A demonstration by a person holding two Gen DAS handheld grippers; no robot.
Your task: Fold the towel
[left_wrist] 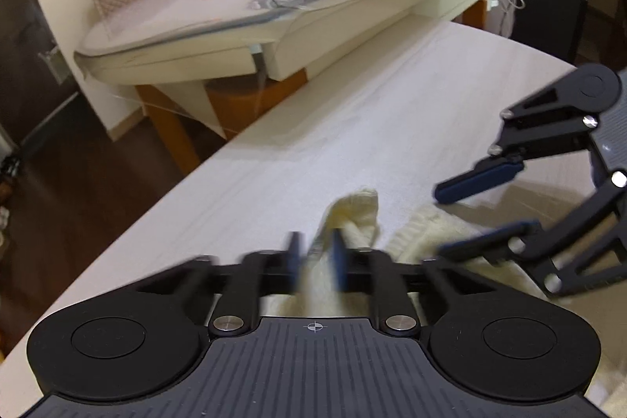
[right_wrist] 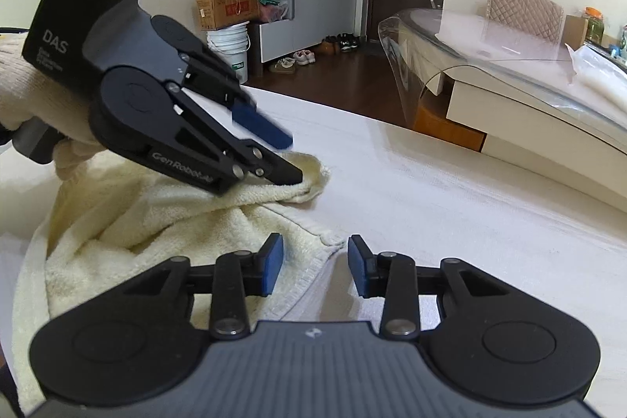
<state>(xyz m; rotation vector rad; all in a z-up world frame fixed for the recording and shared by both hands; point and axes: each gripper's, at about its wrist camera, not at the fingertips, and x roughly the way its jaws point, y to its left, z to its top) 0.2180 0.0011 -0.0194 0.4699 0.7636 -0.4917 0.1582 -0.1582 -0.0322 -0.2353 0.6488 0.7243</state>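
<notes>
A white table (right_wrist: 450,202) carries a cream towel (right_wrist: 137,222), bunched at its left side. The left claw (left_wrist: 316,253) is clenched on a raised towel corner. The right claw (right_wrist: 315,267) is released, its jaws apart over the towel's hem.

Cream terry towel (right_wrist: 129,222) lies rumpled on the white work surface (right_wrist: 450,206), one corner (left_wrist: 358,212) bunched and lifted off it, hemmed edge running toward the near side.
</notes>
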